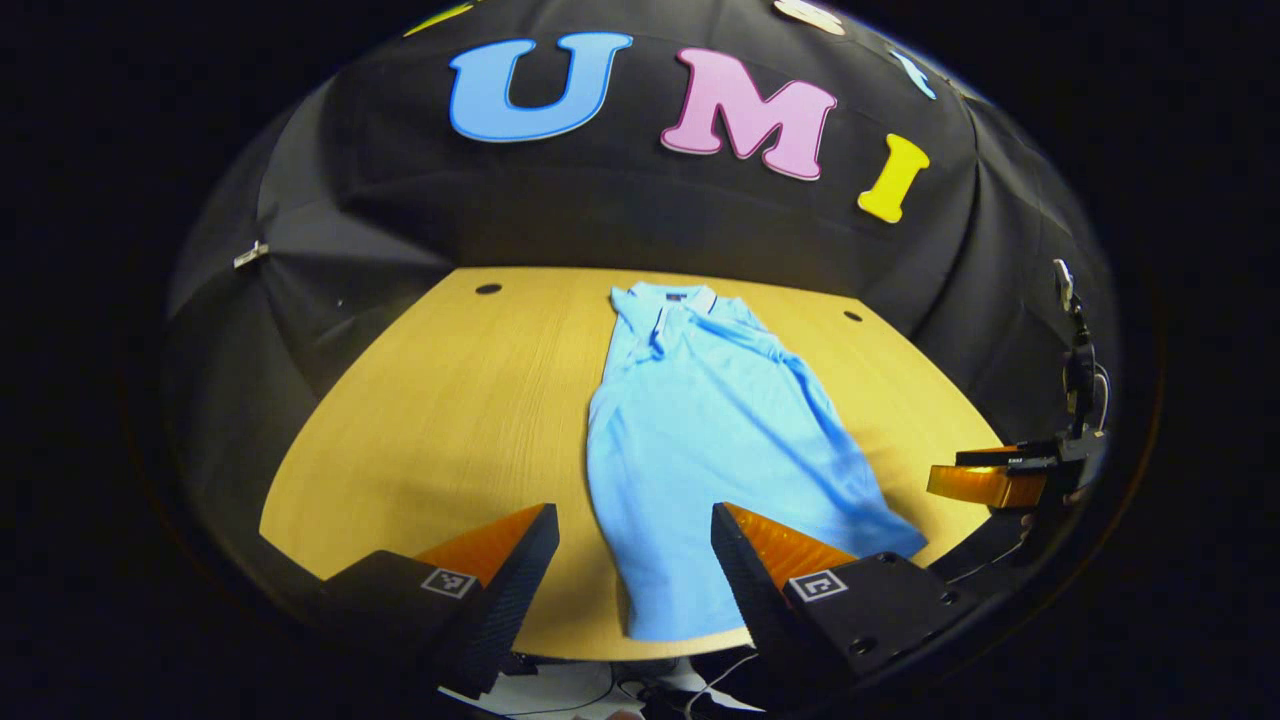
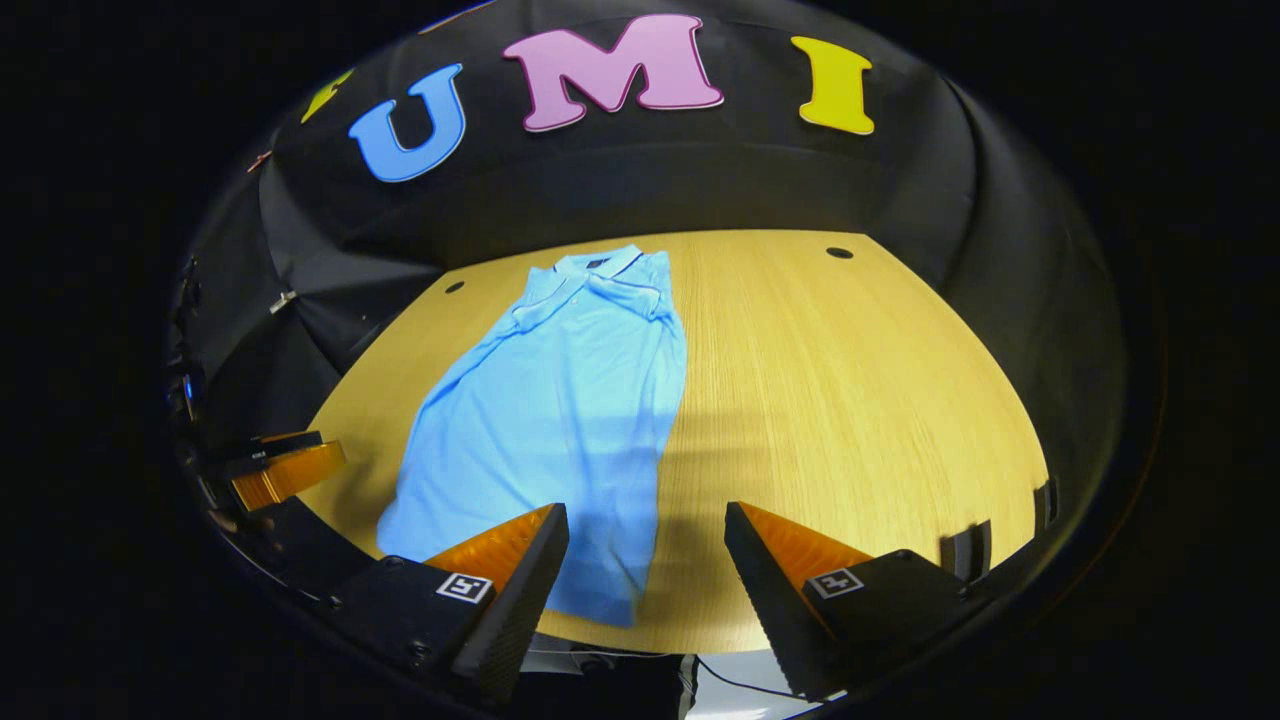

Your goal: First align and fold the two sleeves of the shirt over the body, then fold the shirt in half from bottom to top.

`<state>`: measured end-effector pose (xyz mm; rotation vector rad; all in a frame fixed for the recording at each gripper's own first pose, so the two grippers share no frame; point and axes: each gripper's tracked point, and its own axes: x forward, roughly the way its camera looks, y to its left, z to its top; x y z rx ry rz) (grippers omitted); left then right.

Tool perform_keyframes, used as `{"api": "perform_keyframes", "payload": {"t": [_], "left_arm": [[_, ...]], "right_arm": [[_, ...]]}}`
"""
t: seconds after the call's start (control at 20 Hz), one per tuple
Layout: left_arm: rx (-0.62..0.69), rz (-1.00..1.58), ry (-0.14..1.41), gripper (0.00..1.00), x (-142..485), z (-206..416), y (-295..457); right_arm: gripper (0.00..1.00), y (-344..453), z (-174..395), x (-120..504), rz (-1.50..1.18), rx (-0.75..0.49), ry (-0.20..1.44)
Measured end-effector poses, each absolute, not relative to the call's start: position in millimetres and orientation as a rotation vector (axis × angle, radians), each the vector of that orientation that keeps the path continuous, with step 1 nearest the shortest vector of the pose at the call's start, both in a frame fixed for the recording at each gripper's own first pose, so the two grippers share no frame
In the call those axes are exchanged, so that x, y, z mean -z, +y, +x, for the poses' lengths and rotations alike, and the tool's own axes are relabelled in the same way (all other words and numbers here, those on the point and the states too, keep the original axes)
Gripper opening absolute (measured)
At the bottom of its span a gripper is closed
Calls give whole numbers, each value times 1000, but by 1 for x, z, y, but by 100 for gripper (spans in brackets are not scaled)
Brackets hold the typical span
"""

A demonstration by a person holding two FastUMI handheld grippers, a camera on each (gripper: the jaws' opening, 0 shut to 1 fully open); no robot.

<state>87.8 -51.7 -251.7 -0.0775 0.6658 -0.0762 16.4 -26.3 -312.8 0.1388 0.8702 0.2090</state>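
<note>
Where the two views met, a light blue polo shirt (image 1: 700,440) lay flat on the wooden worktop (image 1: 440,400), collar (image 1: 665,297) toward the far edge by the booth's wall and hem at the near edge. Item one, shirt: both sleeves were folded in over the body, giving a long narrow shape; the fabric showed soft creases, and the hem corner nearest the left tongs (image 1: 634,565) reached almost to the worktop's near edge. In the right gripper view the same shirt (image 2: 560,420) lay toward the left half of the worktop (image 2: 850,400), its collar (image 2: 600,268) close to the far edge. Item two, left tongs: spread wide, holding nothing, raised above the near edge with the shirt's hem between and beyond the fingers. Item three, right tongs (image 2: 648,570): likewise spread wide and empty, hovering over the near edge just beside the shirt's lower corner. Each pair also appeared in the other's view at the worktop's side edge: the right tongs (image 1: 985,480) and the left tongs (image 2: 285,465), both apart from the cloth. Item four, worktop: two small dark holes (image 2: 839,252) near its far corners.
</note>
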Motion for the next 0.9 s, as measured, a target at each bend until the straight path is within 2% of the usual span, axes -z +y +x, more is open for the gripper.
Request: {"api": "perform_keyframes", "payload": {"t": [0.2,0.7,0.8,0.9], "left_arm": [[68,-61,740,98,292,64,-54],[88,43,828,98,343,58,-77],[86,48,806,99,338,59,-79],[90,46,804,93,343,60,-83]], "right_arm": [[98,-14,-6,341,137,-198,923],[98,-4,-22,379,131,-161,977],[99,-4,-22,380,107,-165,974],[95,-3,-26,382,53,-185,980]]}}
